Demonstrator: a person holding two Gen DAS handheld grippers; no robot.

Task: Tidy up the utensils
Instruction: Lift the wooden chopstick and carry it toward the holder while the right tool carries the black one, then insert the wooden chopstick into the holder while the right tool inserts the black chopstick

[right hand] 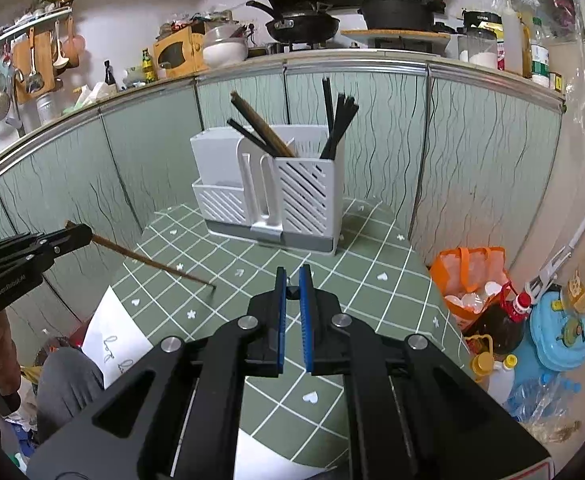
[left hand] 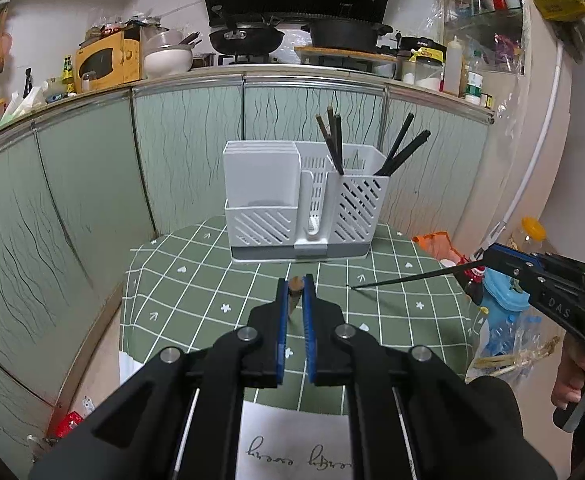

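**Ana:** Nearest the lens, the left hand-held gripper (left hand: 295,286) is pinching a brown chopstick (right hand: 152,259) by its thick end, jaws closed right down on it. From the right wrist view, the stick is slanting down to the right, with its thin tip hanging just over the green checked table (left hand: 180,292).

**Ben:** And further right?

**Ana:** The right hand-held gripper (right hand: 292,289) is clamping a black chopstick (left hand: 408,279) the same way, at the butt, closed tight. Its point is reaching left and hovering near the table's middle. At the far side of the table the white utensil holder (left hand: 298,204) is standing upright, already carrying brown sticks in its middle slot and black ones in the right-hand basket.

**Ben:** How are these going to handle?

**Ana:** I'm judging them light and stiff, so weight is no worry. They are slim and smooth, though, and a grip at the very end is leaving a long free length that could swing or pivot between the pads. Holding a little further in from the butt would be steadier, but the end grip is keeping the tip free for dropping into a slot.

**Ben:** So which slots?

**Ana:** Probably brown with brown, black with black. The holder looks light too; a tip knocking its rim could be nudging it.
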